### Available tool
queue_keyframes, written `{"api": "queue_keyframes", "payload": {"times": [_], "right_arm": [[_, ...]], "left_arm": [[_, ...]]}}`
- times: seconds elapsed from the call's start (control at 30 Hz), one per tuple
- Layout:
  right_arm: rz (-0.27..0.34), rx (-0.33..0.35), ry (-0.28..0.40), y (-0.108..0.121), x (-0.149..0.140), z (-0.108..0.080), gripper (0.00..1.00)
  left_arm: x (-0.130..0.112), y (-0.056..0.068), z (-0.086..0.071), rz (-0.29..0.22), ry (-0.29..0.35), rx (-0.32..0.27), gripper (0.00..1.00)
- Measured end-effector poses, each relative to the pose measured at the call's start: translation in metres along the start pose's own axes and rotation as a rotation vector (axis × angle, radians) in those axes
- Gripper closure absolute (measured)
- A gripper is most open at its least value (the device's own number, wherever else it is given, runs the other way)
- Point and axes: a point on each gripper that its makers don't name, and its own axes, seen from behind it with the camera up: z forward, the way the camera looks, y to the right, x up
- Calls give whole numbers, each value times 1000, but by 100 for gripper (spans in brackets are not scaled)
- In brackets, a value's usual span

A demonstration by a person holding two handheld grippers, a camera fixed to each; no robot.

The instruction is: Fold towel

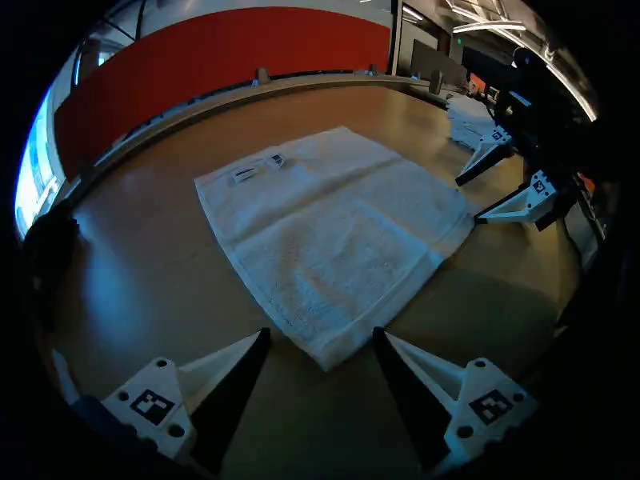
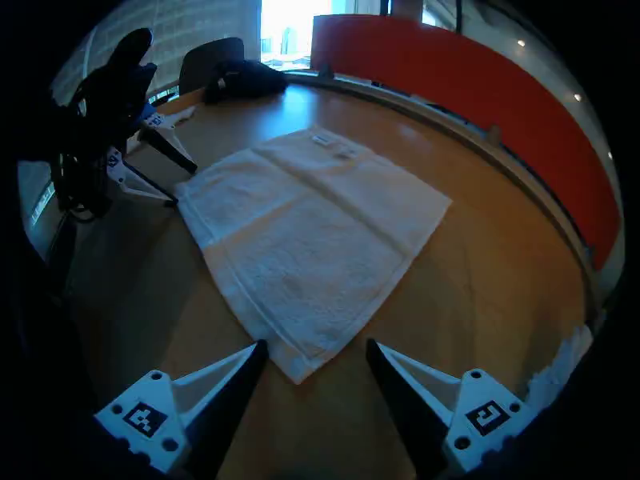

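One white terry towel (image 1: pixel 336 232), rectangular, flat on wood table (image 1: pixel 144 272).

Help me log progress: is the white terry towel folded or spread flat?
Spread flat: the white terry towel lies on the brown wooden table, four corners out, merely creased. Doubled layers: cannot tell.

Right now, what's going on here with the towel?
A person works with a gripper in each hand at a wooden table, where a white towel lies spread flat. The left gripper and the right gripper are both open. Each is lined up on a different corner of the towel, with that corner lying between its fingers. Neither has closed on the cloth yet.
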Motion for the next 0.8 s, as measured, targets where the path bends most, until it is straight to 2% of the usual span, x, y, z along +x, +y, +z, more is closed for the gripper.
{"api": "queue_keyframes", "payload": {"times": [0.17, 0.4, 0.7, 0.8], "right_arm": [[16, 16, 2, -3, -1, 0, 13], [28, 33, 6, -6, -2, -1, 25], [28, 35, 10, -8, -2, 1, 35], [34, 32, 11, -7, -2, 1, 40]], "left_arm": [[0, -1, 0, 3, -3, 12, 10], [-1, -3, 1, -6, -9, 32, 22], [-1, 2, 1, -2, -16, 32, 34], [-1, 3, 1, -5, -18, 33, 41]]}}
